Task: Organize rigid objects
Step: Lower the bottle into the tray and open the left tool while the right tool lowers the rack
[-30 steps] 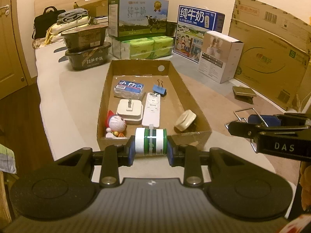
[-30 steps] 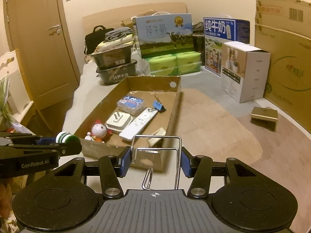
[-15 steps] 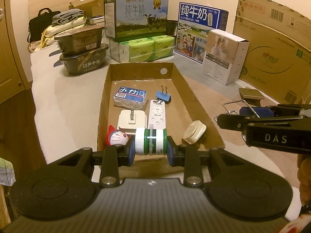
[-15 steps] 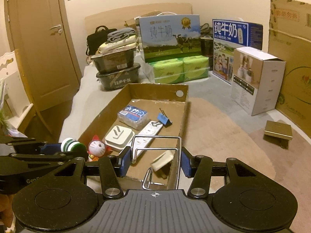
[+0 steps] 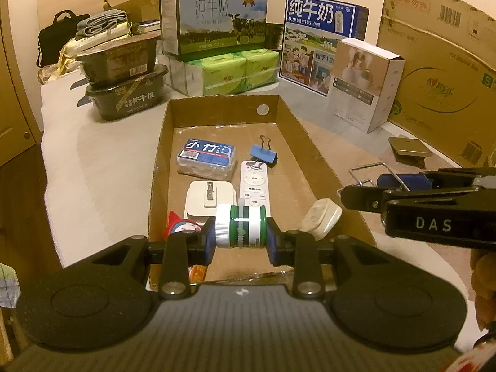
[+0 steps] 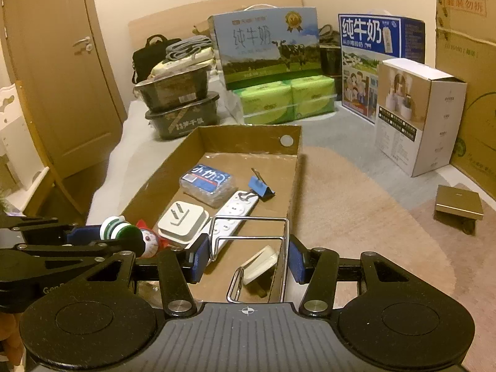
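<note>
My left gripper (image 5: 241, 231) is shut on a small green-and-white bottle (image 5: 241, 230) lying sideways between its pads, held over the near end of a shallow cardboard tray (image 5: 156, 167). My right gripper (image 6: 248, 255) is shut on a bent metal wire rack (image 6: 251, 241), held over the tray's (image 6: 296, 170) near right side. In the tray lie a blue floss box (image 5: 206, 155), a blue binder clip (image 5: 263, 153), a white remote (image 5: 254, 183), a white plug adapter (image 5: 209, 198), a cat figurine (image 6: 148, 238) and a cream oval piece (image 5: 322, 218).
Milk cartons (image 5: 214, 18), green tissue packs (image 5: 235, 71), stacked dark food tubs (image 5: 124, 90) and a white box (image 5: 362, 83) stand behind the tray. Large cardboard (image 5: 440, 62) leans at the right. A gold box (image 6: 458, 207) sits on the beige mat. A wooden door (image 6: 59, 71) is left.
Both grippers have moved forward over the tray's near end, each keeping its object. The tray and its contents look larger and nearer in both views.
</note>
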The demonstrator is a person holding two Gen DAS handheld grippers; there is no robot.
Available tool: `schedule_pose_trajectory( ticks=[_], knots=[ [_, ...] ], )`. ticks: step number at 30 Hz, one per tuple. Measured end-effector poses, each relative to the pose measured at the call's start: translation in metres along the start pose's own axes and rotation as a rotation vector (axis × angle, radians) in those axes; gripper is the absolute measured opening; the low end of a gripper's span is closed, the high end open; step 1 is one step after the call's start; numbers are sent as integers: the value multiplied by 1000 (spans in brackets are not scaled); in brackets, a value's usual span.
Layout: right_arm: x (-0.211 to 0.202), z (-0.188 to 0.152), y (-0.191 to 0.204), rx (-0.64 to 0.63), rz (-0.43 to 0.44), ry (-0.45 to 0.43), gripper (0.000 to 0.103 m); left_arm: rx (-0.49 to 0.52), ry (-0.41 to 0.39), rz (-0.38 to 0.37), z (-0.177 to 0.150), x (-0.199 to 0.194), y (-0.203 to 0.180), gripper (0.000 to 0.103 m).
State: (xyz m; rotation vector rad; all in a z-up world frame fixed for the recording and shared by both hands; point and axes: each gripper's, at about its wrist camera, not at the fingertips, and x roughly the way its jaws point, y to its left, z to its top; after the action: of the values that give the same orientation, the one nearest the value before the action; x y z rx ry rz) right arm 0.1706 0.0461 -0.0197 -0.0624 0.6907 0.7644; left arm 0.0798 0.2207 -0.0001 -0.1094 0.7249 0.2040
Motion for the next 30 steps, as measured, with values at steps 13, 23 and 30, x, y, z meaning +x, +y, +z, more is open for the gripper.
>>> schedule_pose_trajectory(
  ticks=[13, 23, 30],
  knots=[
    [25, 6, -12, 23, 2, 14, 52, 3, 30, -5, 1, 26, 4, 28],
    [33, 8, -13, 35, 15, 19, 52, -18, 21, 18, -1, 23, 9, 37],
    [31, 7, -8, 34, 23, 22, 52, -29, 9, 24, -6, 9, 15, 37]
  ],
)
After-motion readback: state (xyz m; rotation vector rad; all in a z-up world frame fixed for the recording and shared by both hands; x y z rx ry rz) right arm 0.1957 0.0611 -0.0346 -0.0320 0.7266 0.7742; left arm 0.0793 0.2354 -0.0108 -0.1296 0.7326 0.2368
